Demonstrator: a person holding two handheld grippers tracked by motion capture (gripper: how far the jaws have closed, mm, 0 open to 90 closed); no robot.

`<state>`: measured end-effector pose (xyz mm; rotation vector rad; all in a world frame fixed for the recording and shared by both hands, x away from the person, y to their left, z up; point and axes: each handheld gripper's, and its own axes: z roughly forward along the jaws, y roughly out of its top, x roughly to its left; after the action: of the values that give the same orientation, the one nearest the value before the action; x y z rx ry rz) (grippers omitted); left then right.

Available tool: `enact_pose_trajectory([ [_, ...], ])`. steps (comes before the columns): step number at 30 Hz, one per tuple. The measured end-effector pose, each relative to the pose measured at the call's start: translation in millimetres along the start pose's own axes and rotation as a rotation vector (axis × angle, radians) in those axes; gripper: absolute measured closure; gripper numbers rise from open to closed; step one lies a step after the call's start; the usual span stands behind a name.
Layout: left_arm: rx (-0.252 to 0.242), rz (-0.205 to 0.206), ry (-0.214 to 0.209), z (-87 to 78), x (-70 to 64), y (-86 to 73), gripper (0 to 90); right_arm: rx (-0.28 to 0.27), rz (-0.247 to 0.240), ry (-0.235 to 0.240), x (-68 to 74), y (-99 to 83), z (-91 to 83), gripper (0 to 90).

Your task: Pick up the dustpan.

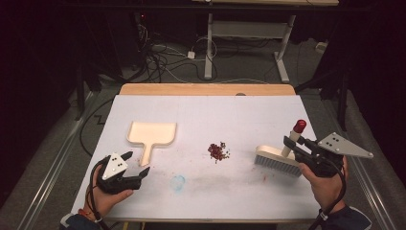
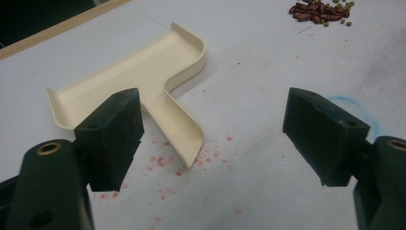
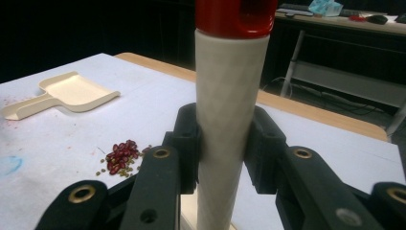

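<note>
My right tool (image 1: 293,140): clamped on the cream, red-capped handle of the white-bristled hand brush (image 1: 279,162), bristles on the white table (image 1: 239,115).
My left tool (image 1: 136,164): jaws wide apart, holding nothing, just beside the cream plastic dustpan (image 1: 152,134)'s handle.
Small pile of red beans (image 1: 218,151): between dustpan and brush.

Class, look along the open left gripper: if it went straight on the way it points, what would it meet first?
Probably the dustpan's handle, lying just ahead between the jaws of the left gripper; depth is hard to judge.
</note>
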<state>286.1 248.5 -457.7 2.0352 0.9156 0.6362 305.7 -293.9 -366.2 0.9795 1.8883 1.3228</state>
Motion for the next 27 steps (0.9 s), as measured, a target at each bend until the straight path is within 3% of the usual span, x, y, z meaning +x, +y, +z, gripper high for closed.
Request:
enact_pose_trajectory([
  [5,0.006,0.001,0.002,-1.6,-0.4,-1.1,21.4,-0.019,-0.001,-0.017,-1.0,2.3,-3.3,69.4],
  [11,0.026,-0.024,0.002,-2.3,3.0,-3.7,21.4,-0.036,-0.004,-0.017,0.6,7.1,-4.9,69.4],
  [15,0.052,-0.087,-0.011,0.6,8.4,-5.1,21.4,-0.048,0.001,-0.012,1.1,10.4,-5.8,69.4],
  [19,0.078,-0.114,-0.012,6.3,10.6,-3.4,21.4,-0.048,-0.001,-0.005,2.1,10.6,-5.3,69.4],
  [20,0.104,-0.135,0.002,13.1,12.0,0.2,21.4,-0.048,-0.003,-0.003,2.1,10.4,-5.0,69.3],
  [26,0.146,-0.195,-0.034,39.6,16.6,9.7,21.4,-0.050,0.013,-0.018,2.3,11.3,-1.8,69.3],
  [27,0.173,-0.219,-0.029,54.2,18.9,15.4,21.5,-0.051,0.009,-0.020,2.4,11.7,-1.4,69.3],
])
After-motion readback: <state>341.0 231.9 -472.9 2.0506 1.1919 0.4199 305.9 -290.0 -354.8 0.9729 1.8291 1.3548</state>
